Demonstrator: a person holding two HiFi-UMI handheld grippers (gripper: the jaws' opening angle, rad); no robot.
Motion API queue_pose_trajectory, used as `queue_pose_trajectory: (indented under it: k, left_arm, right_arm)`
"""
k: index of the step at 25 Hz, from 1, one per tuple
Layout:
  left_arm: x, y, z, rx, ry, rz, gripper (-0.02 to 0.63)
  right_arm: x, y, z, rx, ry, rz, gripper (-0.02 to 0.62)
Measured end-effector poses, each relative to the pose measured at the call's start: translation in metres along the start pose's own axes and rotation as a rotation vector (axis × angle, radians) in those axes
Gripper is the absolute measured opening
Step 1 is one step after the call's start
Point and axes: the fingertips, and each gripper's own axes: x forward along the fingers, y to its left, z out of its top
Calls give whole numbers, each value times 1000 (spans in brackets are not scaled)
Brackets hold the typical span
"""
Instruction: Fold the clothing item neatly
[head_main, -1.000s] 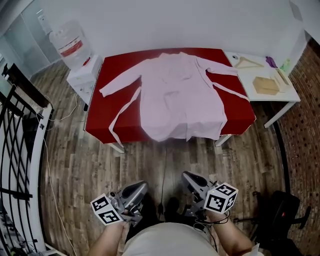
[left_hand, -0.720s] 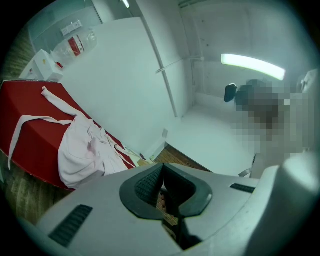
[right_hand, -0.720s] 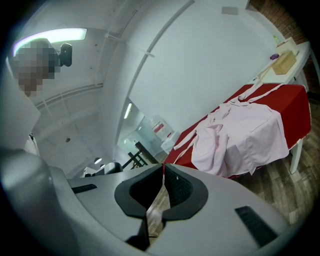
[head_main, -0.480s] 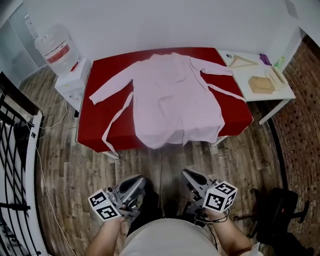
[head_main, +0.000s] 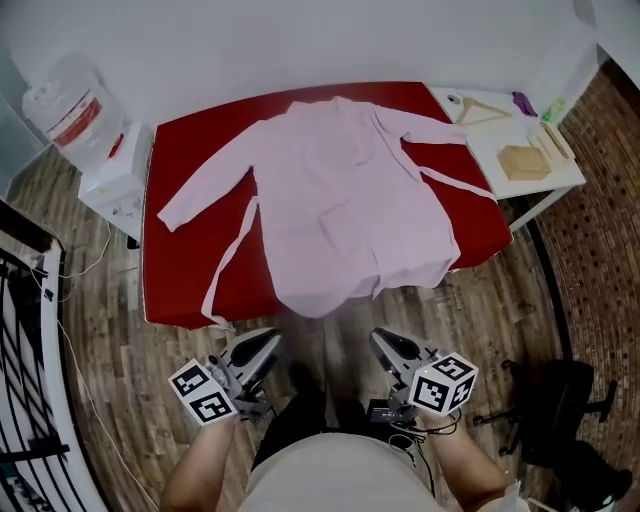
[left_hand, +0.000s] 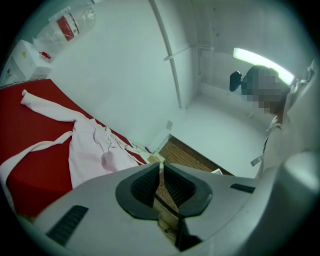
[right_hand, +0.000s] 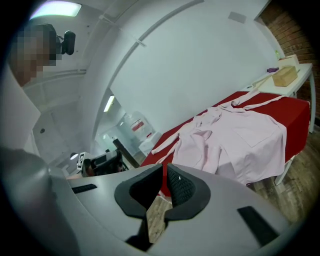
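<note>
Item under inspection: pink robe (head_main: 345, 200), spread flat and front up on the red desk (head_main: 180, 270), collar toward the far edge.
Sleeves: one sleeve (head_main: 200, 185) reaches out toward the left edge; the other lies toward the far right corner.
Hem: the hem (head_main: 330, 295) overhangs the middle of the near edge.
Belt: a loose belt strip (head_main: 228, 258) trails to the near left corner and hangs over it; a second strip runs toward the right edge.
Left tool: left tool (head_main: 262, 345) is clenched with nothing between its jaws, held over the floor (head_main: 130, 400) just short of the near edge.
Right tool: right tool (head_main: 385, 342) is likewise clenched and empty, just off the near edge below the hem.
Change noted: compared with the earlier head views, the desk now sits closer and larger, and both tools have come up from well back to just short of the near edge. The robe lies exactly as it did; no part has been lifted or folded.
Stage, as judged: approach only; folding has not begun.
Next requirement, as judged: the jaws must part before either tool can take cloth.
Risk, as judged: the hanging belt and hem may drag or slide off once the robe is pulled.
</note>
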Motion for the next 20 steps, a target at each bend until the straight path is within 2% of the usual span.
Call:
queue_pose_trajectory:
  k: [5, 12, 16, 20]
  left_arm:
    - [18, 38, 23, 0, 50, -49, 6]
    - [50, 59, 32, 6, 98, -77, 6]
    - [68, 66, 27, 19, 119, -54, 6]
    - [86, 80, 25, 40, 138, 1, 6]
  right_arm:
    - [23, -8, 15, -16, -17, -83, 15]
    - [43, -26, 26, -33, 7, -111, 15]
    - [53, -46, 30, -78, 44, -95, 15]
    - [70, -70, 38, -127, 90, -55, 17]
